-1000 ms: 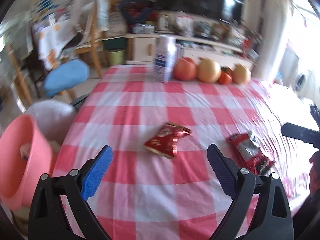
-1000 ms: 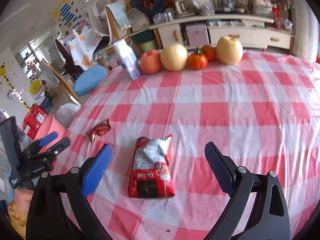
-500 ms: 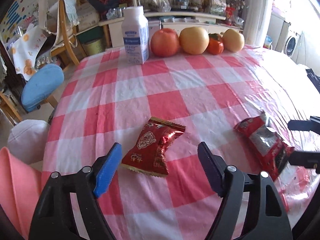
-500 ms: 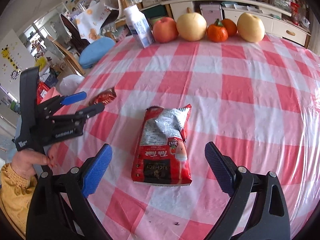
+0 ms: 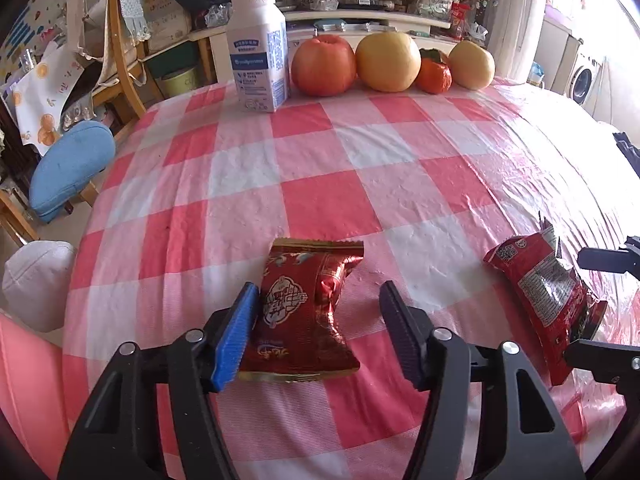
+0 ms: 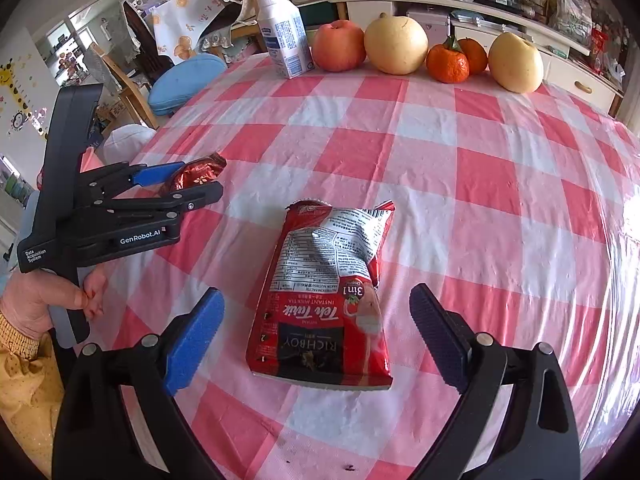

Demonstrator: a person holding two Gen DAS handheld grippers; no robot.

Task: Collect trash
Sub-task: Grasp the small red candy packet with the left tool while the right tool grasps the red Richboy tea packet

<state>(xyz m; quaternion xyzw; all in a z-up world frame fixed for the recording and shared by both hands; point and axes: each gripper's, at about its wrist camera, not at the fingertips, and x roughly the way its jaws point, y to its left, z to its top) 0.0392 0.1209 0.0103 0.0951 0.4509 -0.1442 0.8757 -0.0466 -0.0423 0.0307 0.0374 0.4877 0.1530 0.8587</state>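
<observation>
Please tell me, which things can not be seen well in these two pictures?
- Small red wrapper: its left edge is behind the left gripper blue pad in the left view.
- Milk tea packet: its near end is hidden by the right gripper in the left view.
- Pink bin: cut by the left view's edge.

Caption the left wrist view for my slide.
Open left gripper straddles a red snack wrapper on the checked tablecloth, blue pad touching it.

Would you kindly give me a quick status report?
Left gripper open around red wrapper. Right gripper open, astride milk tea packet. Nothing blocking.
</observation>
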